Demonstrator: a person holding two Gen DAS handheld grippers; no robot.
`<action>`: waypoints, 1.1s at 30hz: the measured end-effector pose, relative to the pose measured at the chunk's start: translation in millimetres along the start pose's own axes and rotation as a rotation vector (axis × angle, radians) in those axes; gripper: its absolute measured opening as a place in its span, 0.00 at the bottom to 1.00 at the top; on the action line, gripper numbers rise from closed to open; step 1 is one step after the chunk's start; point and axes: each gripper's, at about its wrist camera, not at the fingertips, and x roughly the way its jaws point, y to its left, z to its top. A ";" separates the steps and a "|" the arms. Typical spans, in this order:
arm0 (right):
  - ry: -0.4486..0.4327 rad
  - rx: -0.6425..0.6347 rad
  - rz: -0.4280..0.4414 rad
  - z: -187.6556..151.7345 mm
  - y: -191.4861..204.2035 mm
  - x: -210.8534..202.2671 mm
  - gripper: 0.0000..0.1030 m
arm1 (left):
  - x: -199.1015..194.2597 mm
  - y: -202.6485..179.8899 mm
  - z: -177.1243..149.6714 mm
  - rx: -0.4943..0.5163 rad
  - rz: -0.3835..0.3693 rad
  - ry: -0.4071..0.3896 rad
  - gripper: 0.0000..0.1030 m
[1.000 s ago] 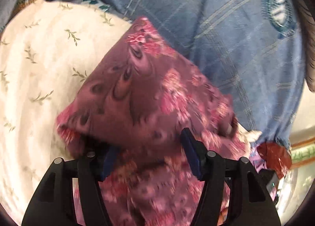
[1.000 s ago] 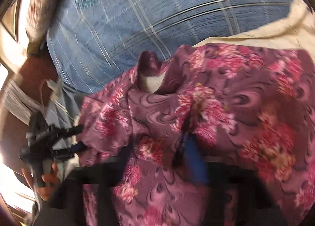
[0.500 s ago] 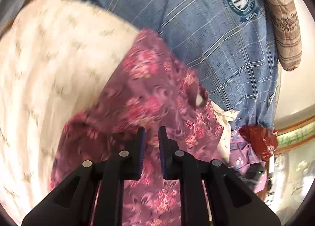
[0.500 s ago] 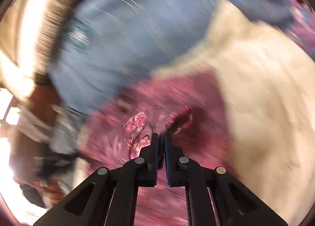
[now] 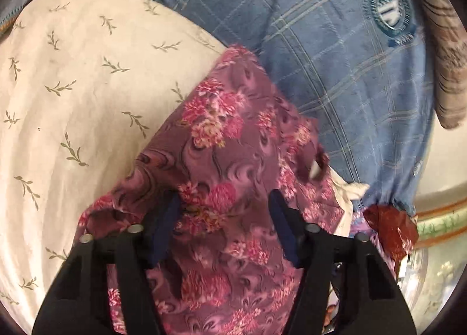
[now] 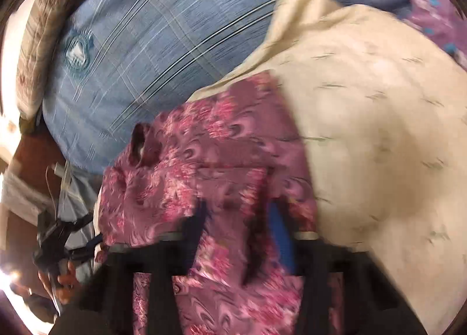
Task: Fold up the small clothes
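A purple garment with pink flowers [image 5: 221, 142] lies crumpled on a cream leaf-print sheet [image 5: 87, 86], its far corner against a blue plaid pillow [image 5: 335, 57]. My left gripper [image 5: 223, 212] hovers over the garment's near part with its jaws opening. The cloth lies between the blue pads, and they do not press on it. The right wrist view is blurred. In it my right gripper [image 6: 239, 221] is over the same garment [image 6: 204, 154], jaws opening, with a fold of cloth between the fingers. The left gripper [image 6: 87, 244] shows at the garment's left edge, held by a hand [image 6: 65, 276].
The blue pillow [image 6: 160, 43] fills the back, and a brown striped cloth [image 5: 446, 72] runs beside it. A red-brown bundle [image 5: 391, 230] and a bit of white cloth sit at the garment's right. The cream sheet [image 6: 379, 130] spreads to the right. More purple fabric [image 6: 432, 13] lies beyond it.
The left jaws were apart, then shut over the garment, and now stand apart again. The right gripper swung sideways across the bed while shut and its jaws now part over the garment.
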 end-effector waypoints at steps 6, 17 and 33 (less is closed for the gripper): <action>-0.206 -0.042 0.024 19.7 12.9 -43.5 0.01 | -12.5 6.6 5.4 0.004 0.041 -0.059 0.33; -0.173 0.017 -0.078 19.7 -16.9 -40.1 0.14 | -60.7 15.1 4.5 0.013 -0.093 -0.076 0.40; 0.048 -0.492 -0.316 30.4 74.1 75.4 0.05 | 33.6 -28.4 14.1 0.204 0.111 0.055 0.54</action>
